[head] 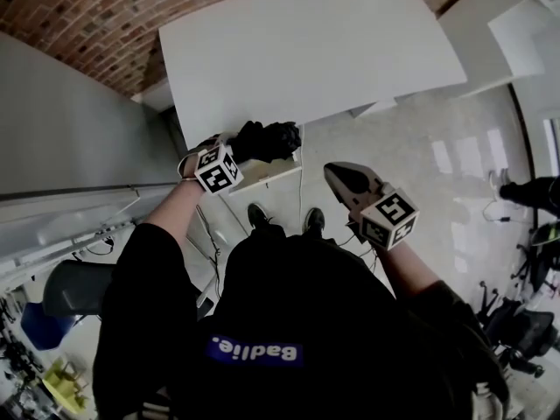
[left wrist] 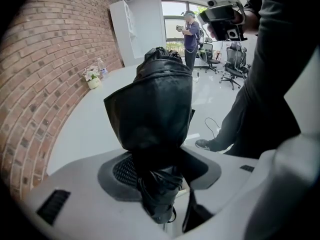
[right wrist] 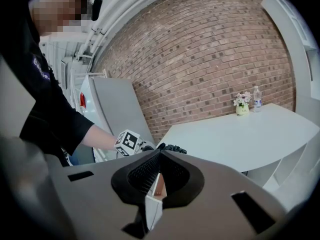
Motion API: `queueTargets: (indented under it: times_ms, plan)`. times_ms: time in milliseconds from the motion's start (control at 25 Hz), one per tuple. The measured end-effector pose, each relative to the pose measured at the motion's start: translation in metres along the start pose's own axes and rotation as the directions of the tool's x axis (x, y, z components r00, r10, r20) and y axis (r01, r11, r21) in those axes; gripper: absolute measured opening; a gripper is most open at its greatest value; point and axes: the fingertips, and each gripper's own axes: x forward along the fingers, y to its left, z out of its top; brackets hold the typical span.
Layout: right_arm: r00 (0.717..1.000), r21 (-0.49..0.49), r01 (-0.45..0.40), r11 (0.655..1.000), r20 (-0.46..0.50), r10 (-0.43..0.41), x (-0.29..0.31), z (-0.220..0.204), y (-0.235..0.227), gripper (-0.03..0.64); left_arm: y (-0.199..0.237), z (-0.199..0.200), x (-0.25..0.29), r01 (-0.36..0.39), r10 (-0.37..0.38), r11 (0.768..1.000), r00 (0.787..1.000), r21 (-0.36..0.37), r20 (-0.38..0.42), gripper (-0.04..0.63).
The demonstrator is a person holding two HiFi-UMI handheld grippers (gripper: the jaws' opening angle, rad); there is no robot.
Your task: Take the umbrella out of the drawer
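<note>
L gripper (left wrist: pixel 160 176) clamped on black umbrella (left wrist: pixel 155 104), up in air. Long axis in line w/ jaws, free end at white table's (head: pixel 306 51) near edge. R gripper (right wrist: pixel 159 156) closed, empty.

Daylight comes from a window (left wrist: pixel 172 14) at the far end of the room and glares in pale patches on the glossy floor (head: pixel 455 160). The white counter (head: pixel 306 51) is bright, nearly washed out. The black umbrella (left wrist: pixel 152 109), close to the lens, shows little detail and is soft at its lower end. Every view bulges like a fisheye: the brick wall (right wrist: pixel 210 59) curves, and the corners darken to black.
</note>
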Motion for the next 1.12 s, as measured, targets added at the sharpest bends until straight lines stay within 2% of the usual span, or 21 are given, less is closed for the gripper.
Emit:
queueTargets:
  times_ms: [360,680,1120]
  plan:
    - [0.998,0.006,0.059,0.998,-0.001,-0.059,-0.002,0.008,0.002,0.029,0.06,-0.023,0.008,-0.045,0.05,0.998,0.992,0.043,-0.115,0.222]
    - [0.994,0.018,0.104,0.994,-0.022,-0.104,-0.007,-0.002,-0.002,0.029,0.091,-0.045,0.034,-0.089,0.09,0.996,0.972,0.015,-0.215,0.222]
    - [0.989,0.02,0.146,0.989,-0.037,-0.145,-0.01,-0.005,-0.009,0.029,0.104,-0.058,0.054,-0.103,0.089,0.994,0.969,-0.047,-0.232,0.222]
